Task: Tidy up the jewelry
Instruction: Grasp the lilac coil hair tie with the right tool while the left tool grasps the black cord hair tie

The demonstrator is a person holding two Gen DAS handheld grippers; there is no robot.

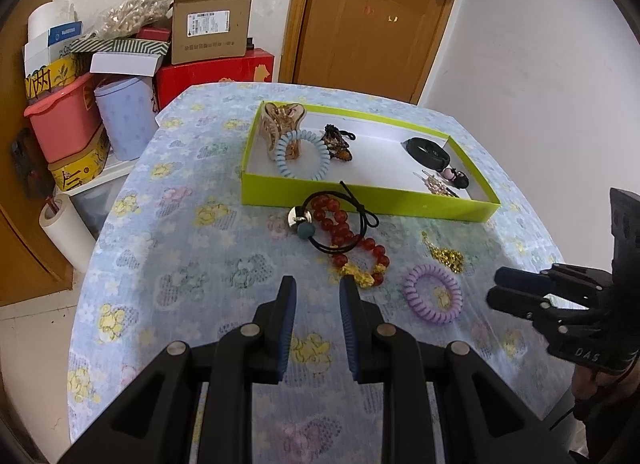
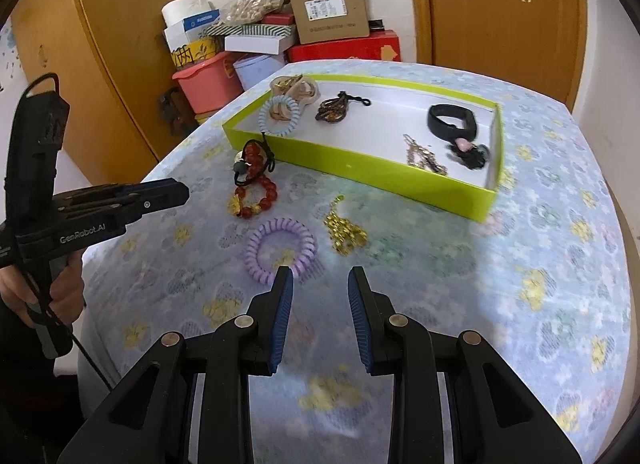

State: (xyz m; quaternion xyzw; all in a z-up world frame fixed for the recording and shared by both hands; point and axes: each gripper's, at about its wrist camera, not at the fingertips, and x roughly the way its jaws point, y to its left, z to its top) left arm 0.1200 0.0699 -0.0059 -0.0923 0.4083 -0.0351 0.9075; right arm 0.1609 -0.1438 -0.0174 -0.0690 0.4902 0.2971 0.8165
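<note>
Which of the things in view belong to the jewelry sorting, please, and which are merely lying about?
Job:
green tray
red bead bracelet
purple coil tie
gold chain
black hair tie

Lying about:
cardboard box
pink tub
paper roll

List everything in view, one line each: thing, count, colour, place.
tray: one, lime green with white floor, far side of table
claw clip: one, tan, tray's far left corner
blue coil tie: one, pale blue, in tray against the clip
wristband: one, black, tray's right end
bead bracelet: one, red and gold, on cloth before tray
black elastic: one, over the beads
gold chain: one, on cloth
purple coil tie: one, lilac, nearest
left gripper: fingers apart, empty
right gripper: fingers apart, empty
</note>
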